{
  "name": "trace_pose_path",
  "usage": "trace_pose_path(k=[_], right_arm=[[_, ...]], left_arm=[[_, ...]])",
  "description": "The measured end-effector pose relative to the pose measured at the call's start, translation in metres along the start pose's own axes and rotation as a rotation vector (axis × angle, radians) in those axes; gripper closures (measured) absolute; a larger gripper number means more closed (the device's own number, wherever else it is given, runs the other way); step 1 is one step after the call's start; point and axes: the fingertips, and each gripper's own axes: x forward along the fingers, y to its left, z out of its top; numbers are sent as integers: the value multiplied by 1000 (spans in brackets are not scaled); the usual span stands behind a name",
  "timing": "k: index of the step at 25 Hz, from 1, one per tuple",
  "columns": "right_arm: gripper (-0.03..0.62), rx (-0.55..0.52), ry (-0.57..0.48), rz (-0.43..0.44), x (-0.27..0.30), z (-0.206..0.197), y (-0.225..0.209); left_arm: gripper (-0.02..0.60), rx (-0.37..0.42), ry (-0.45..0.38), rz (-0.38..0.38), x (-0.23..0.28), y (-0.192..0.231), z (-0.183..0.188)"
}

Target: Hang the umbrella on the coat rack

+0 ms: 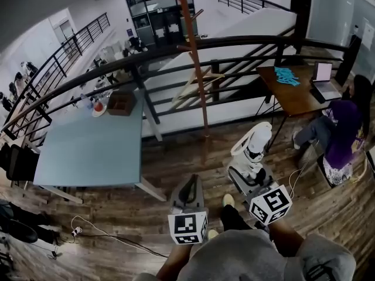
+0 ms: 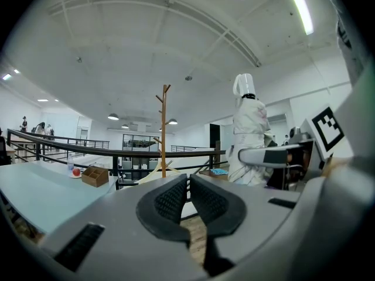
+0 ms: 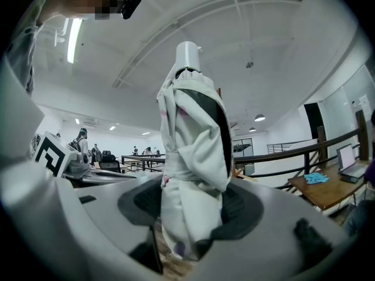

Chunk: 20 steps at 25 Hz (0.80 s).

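My right gripper (image 3: 190, 215) pinched the folded white umbrella (image 3: 193, 139), and only the left gripper view showed my left gripper (image 2: 188, 183) pressed together, empty, facing the coat rack (image 2: 163, 127).

Floor: dark wood planks (image 1: 117, 206).
Railing: black metal (image 1: 246, 40), curving across (an open hall lies beyond).
Furniture: pale blue surface (image 1: 88, 151) left; wooden desk (image 1: 290, 95) right.
Light: ceiling strip (image 2: 297, 4).

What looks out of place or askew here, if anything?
Nothing stands out. The folded umbrella sits upright, clamped in the right tool, and the coat rack stands straight by the railing.
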Motion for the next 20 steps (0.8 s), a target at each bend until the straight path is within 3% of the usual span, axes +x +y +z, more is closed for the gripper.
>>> trace_pose_path(k=[9, 20], right_arm=[[356, -21, -7, 18, 32, 10, -21], [356, -25, -11, 35, 93, 21, -80]], left_arm=[[554, 5, -16, 22, 33, 15, 13], [555, 16, -4, 23, 120, 28, 28]])
